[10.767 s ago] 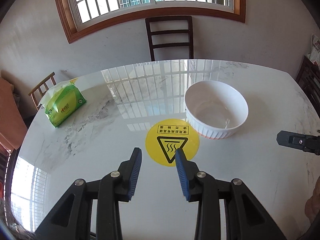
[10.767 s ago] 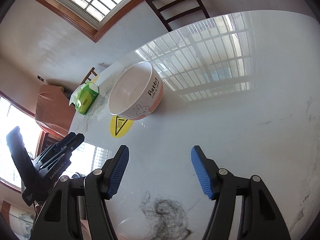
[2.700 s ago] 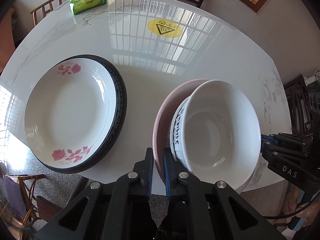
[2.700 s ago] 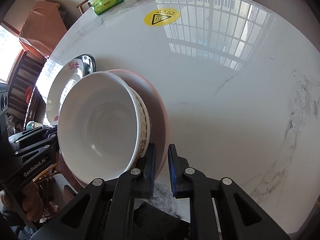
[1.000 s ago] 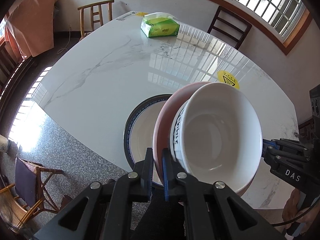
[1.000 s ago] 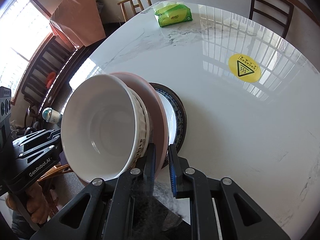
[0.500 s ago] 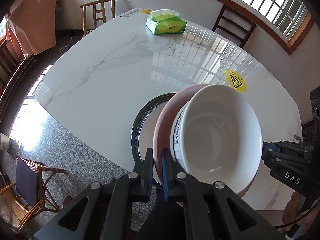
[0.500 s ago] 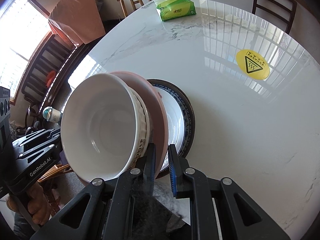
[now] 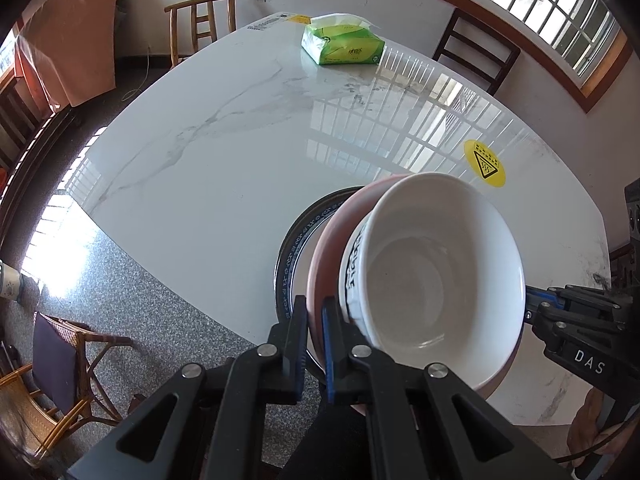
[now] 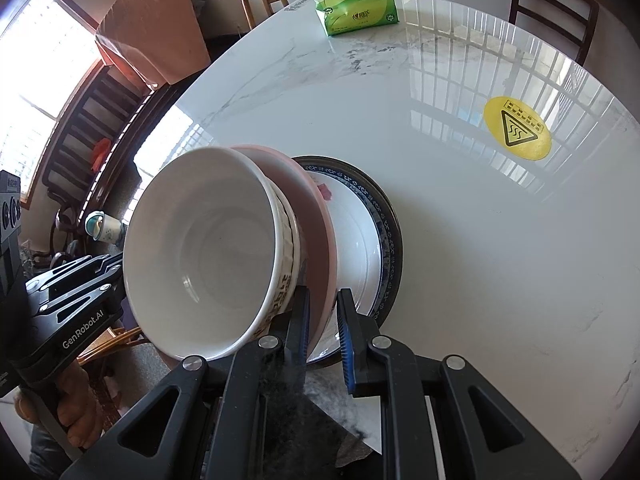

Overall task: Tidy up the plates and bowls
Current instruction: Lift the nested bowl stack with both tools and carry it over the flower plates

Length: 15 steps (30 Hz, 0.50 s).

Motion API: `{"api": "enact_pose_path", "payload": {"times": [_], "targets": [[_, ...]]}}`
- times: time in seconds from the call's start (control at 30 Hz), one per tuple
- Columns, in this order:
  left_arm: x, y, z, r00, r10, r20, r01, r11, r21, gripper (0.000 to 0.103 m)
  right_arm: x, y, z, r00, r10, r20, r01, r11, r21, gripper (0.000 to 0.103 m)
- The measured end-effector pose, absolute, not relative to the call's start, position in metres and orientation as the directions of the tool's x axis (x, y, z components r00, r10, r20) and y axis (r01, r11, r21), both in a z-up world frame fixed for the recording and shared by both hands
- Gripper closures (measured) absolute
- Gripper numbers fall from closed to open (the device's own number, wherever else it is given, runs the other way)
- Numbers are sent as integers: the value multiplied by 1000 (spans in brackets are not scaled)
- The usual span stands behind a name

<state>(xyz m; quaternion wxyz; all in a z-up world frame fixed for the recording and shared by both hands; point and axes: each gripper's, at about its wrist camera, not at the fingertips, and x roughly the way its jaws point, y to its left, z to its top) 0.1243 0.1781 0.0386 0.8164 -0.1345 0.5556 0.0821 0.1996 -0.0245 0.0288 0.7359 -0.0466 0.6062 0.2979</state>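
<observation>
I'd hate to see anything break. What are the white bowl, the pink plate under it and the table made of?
White bowl: probably glazed ceramic, glossy with light glints and a ribbed outside. Pink plate: likely glazed ceramic too, though its smooth, duller look could be melamine. Table: polished marble or marble-look stone, grey veins and a mirror-like window reflection.

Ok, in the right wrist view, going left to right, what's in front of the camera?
left gripper → white bowl → pink plate → flower-patterned plate on a blue-rimmed plate → yellow warning sticker
</observation>
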Motion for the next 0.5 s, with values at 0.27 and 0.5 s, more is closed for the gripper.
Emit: {"api": "enact_pose_path", "payload": {"times": [0.27,0.5], "targets": [[126,179,33,366,-7,-931,-281,952,-118,98,203,-25,24,78,388,-918,-486,819,305,87],[125,178,29,375,8,-927,-279,955,-105,98,206,-25,16,63,406,-912,-471,817,331,87]]}}
